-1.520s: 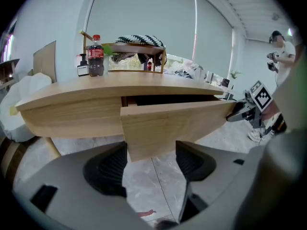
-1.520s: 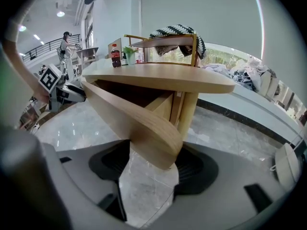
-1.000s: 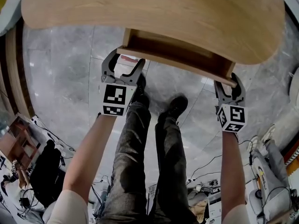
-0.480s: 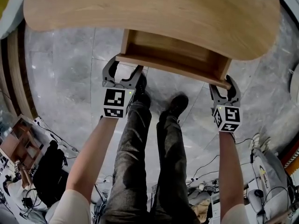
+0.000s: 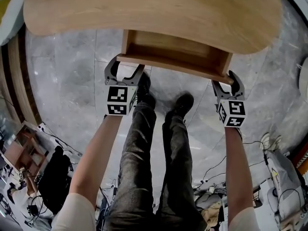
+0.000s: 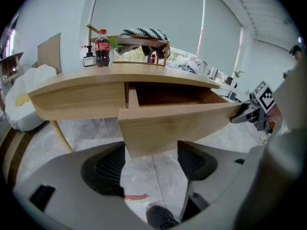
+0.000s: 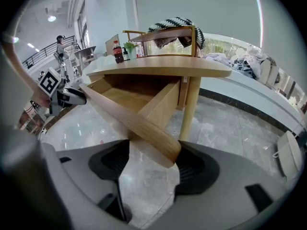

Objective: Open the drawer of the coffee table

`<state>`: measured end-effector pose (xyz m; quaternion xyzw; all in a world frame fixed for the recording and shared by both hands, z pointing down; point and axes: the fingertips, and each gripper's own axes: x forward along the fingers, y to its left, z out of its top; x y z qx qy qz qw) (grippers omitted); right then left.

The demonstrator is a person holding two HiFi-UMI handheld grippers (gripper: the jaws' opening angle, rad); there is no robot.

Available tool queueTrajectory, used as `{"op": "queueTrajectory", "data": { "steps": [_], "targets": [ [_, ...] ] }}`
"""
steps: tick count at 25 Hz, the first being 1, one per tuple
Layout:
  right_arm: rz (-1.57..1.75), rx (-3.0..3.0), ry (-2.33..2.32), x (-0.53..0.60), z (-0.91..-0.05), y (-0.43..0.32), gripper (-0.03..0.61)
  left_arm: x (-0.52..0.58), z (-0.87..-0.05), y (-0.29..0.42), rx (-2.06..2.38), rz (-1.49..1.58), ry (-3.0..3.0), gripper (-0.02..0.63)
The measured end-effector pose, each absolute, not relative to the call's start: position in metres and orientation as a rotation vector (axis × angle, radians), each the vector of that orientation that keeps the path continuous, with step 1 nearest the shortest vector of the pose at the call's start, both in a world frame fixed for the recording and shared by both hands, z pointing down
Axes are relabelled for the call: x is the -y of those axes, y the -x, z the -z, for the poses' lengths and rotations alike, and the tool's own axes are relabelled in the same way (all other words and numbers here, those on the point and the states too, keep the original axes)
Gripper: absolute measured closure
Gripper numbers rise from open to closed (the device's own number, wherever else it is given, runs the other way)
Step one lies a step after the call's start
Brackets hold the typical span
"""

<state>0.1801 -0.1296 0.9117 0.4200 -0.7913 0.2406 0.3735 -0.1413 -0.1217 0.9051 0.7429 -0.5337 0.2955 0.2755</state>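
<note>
Currently, only the head view shows both arms at once: bare forearms (image 5: pixel 96 153) reach straight ahead past dark trousers (image 5: pixel 139 167) and black shoes (image 5: pixel 182 105). left gripper (image 5: pixel 126 67) and right gripper (image 5: pixel 226 82) sit at opposite ends of the drawer (image 5: pixel 175 52) front.

Only the gripper views show what's on the coffee table (image 5: pixel 154 8). A cola bottle (image 6: pixel 101 41) and a small bottle (image 6: pixel 88 56) stand near its far edge. Behind them is a wooden rack (image 6: pixel 144 41) with a striped cloth (image 6: pixel 143 32) draped on top. Each gripper view also catches the other gripper at the far end of the drawer front.

- **left gripper:** just below the drawer's left front corner, marker cube (image 5: pixel 119 100) facing up. Jaws are spread wide. The panel corner hangs just above the gap between them, and the jaws are not closed on it.
- **right gripper:** at the drawer's right front corner, jaws likewise wide apart. The end of the front panel sits between them at a slant, close against one pad (image 7: pixel 194 169), with a gap to the other.
- **drawer:** light wood matching the table, partway open, sticking out from under the tabletop toward the person. The front is plain and flat. Its inner floor and side walls show in both gripper views. Grey marble floor (image 5: pixel 72 81) lies under the table.
</note>
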Motion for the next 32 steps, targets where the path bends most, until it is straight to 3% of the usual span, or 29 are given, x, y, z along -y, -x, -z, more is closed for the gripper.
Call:
{"op": "queueTrajectory", "data": {
  "steps": [18, 28, 32],
  "targets": [
    [-0.615, 1.967, -1.028, 0.122, -0.88, -0.188, 0.261, 0.121, -0.877, 0.144, 1.371, -0.841, -1.963, 0.27],
    [-0.626, 2.015, -1.033, 0.109, -0.802, -0.188, 0.262, 0.114, -0.796, 0.122, 1.374, -0.862, -2.054, 0.272],
    [-0.715, 2.077, -1.106, 0.101, -0.753, -0.184, 0.295, 0.109, -0.739, 0.109, 1.399, -0.801, -2.089, 0.318]
  ]
}}
